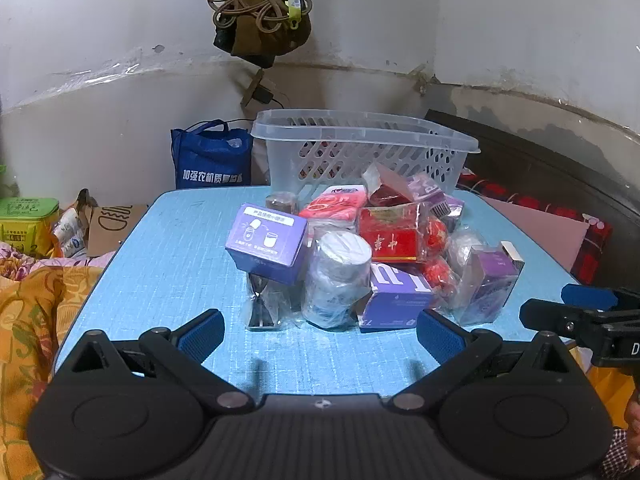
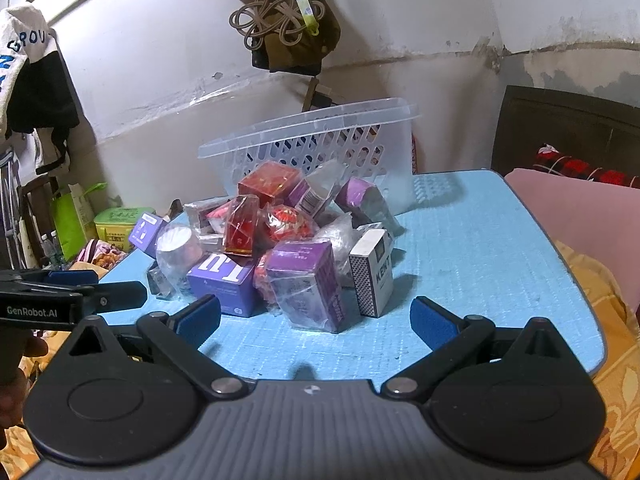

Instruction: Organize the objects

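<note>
A pile of small packaged goods lies on a light blue table (image 1: 168, 264): purple boxes (image 1: 266, 242), a wrapped silver can (image 1: 338, 276), a red box (image 1: 390, 236) and a white KENT box (image 2: 372, 272). Behind the pile stands a clear slotted basket (image 1: 360, 144), which also shows in the right wrist view as the basket (image 2: 316, 148). My left gripper (image 1: 320, 334) is open just short of the pile, nothing between its fingers. My right gripper (image 2: 316, 320) is open too, in front of a wrapped purple box (image 2: 308, 284). The right gripper (image 1: 580, 312) shows at the left view's right edge.
A blue bag (image 1: 212, 156) and a green tin (image 1: 28, 216) sit past the table's left side. Yellow patterned cloth (image 1: 36, 320) lies at the near left, pink and red plaid bedding (image 1: 560, 224) to the right. A bag with cords (image 1: 260, 8) hangs on the wall.
</note>
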Motion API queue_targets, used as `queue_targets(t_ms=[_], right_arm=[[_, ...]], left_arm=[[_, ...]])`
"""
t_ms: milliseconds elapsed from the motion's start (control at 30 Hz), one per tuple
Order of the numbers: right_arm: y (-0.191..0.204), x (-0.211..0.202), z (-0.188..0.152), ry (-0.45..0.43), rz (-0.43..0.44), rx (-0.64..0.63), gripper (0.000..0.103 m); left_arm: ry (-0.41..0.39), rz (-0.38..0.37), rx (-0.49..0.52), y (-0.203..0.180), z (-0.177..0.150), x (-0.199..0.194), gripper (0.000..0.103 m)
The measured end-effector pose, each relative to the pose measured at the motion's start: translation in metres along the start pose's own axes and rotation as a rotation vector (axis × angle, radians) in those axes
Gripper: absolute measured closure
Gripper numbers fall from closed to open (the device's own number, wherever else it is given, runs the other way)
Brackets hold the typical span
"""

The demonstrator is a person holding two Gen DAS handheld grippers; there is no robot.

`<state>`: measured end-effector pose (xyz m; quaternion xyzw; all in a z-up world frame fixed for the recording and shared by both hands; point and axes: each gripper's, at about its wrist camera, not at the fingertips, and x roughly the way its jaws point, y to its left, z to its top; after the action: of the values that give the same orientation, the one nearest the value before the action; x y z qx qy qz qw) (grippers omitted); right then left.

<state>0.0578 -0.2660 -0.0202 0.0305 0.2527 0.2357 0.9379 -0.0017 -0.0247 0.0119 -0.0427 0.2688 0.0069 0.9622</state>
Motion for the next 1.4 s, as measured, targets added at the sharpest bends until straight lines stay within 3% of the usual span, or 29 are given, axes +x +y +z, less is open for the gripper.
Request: queue_targets(t_ms=[1400], right_arm=[[0.0059, 0.0080, 0.0012, 0.003, 0.001, -0.005, 0.000]], left_arm=[[-0.002, 0.015, 0.004, 0.0021, -0.0023, 0.0083, 0.000]])
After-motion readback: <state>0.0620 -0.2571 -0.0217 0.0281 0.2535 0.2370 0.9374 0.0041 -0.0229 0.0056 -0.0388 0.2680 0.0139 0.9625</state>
